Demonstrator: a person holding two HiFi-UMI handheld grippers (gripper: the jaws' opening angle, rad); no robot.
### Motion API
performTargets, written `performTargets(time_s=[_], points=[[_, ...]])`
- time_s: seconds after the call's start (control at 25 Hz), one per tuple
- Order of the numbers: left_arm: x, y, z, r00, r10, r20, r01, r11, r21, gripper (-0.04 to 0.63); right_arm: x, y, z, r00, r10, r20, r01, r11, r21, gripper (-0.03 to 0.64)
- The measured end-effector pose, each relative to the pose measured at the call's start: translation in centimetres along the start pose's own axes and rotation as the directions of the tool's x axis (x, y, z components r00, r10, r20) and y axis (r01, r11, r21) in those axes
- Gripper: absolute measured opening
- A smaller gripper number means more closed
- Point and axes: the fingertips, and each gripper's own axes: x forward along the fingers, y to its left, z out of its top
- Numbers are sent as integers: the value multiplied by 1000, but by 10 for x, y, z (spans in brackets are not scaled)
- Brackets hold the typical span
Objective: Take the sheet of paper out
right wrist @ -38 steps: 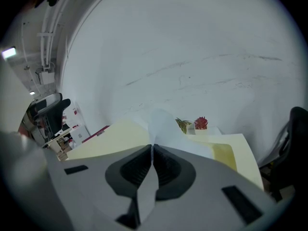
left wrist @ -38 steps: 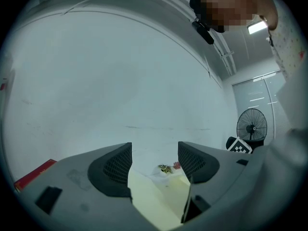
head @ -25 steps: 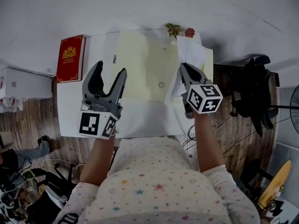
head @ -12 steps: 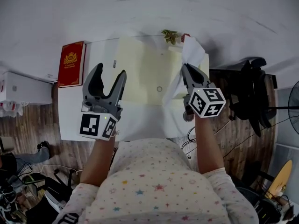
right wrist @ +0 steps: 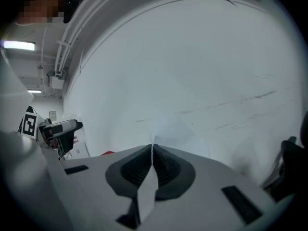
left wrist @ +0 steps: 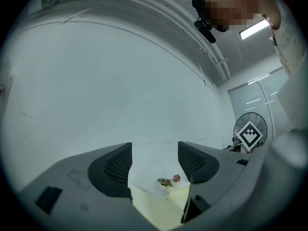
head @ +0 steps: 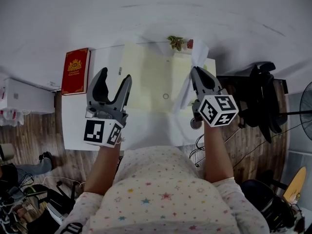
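Your sheet of paper (head: pixel 199 55) is pinched between the closed jaws of your right gripper (head: pixel 195 72), raised over the right edge of the pale yellow folder (head: pixel 146 77) on the white table (head: pixel 73 126). Your left gripper (head: pixel 115 75) hovers with jaws wide and empty, near a red book (head: pixel 75 71).

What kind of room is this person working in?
Probably an office or workroom, though I cannot be sure. A white table stands against a plain wall with a red book on it, a fan stands to one side, and the floor is wooden.
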Motion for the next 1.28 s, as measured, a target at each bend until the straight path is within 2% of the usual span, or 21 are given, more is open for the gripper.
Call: performTargets(time_s=[0.4, 0.8, 1.28], points=[[1, 3, 6, 1000, -12, 12, 12, 1000, 4, 279, -16, 7, 28, 995, -33, 94, 37, 998, -43, 8], [2, 4, 13, 1000, -19, 24, 19, 1000, 1, 279, -34, 24, 57, 983, -42, 180, 72, 984, -162, 8], [4, 11, 18, 1000, -3, 17, 3, 1000, 10, 279, -48, 31, 73, 965, -51, 256, 102, 976, -190, 8]])
